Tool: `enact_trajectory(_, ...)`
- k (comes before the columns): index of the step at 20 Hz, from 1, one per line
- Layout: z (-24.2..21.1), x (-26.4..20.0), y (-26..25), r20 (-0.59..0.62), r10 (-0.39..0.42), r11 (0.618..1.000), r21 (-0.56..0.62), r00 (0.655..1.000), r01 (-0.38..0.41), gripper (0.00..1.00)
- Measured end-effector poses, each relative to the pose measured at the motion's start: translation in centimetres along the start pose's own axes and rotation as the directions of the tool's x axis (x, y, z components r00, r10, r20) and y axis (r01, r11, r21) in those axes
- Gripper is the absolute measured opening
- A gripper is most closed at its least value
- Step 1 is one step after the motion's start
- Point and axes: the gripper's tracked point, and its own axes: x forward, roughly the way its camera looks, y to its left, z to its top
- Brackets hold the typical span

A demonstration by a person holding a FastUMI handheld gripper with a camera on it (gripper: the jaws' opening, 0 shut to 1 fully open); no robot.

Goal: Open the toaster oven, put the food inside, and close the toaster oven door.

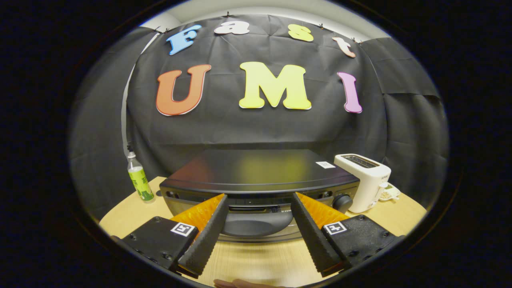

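Facing the black toaster oven (pixel 260 176) head-on, the gripper (pixel 260 200) hangs just above the wooden table (pixel 256 260) with its two ribbed black fingers (pixel 208 236) spread wide apart and nothing held between them. The fingertips end close to the oven's front, at about twelve o'clock from the gripper, and whether they touch it cannot be told. Between the fingers shows the top of the oven door (pixel 256 224), which looks shut, with a dark curved window and a slim bar running along its upper edge. Each finger has an orange backing and a black mount with a small square marker on it. The oven's flat glossy top carries a small white sticker (pixel 325 164) toward one o'clock, and a round black knob (pixel 343 201) sits on the front panel just outside the right finger. Beyond that knob, at roughly two o'clock, a white pop-up toaster (pixel 366 180) stands on the table close beside the oven, with a small white cup (pixel 389 193) just beside it on its far side. At about ten o'clock, off the oven's left corner, stands an upright clear bottle with a green label (pixel 139 178). At six o'clock, below the fingers, the edge of a hand (pixel 240 283) shows against the table.
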Motion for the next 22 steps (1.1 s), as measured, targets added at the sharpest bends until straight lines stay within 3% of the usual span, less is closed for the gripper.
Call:
enact_trajectory(6, -7.5, -7.7, -0.9, -0.116, 0.064, 0.998, 0.03, 0.991, -0.061, 1.0)
enact_trajectory(9, -7.6, -11.1, -2.3, -0.082, 0.078, 0.99, 0.124, 0.994, -0.068, 1.0)
enact_trajectory(22, -10.3, -14.5, -4.3, -0.163, 0.078, 0.985, 0.164, 0.983, -0.051, 1.0)
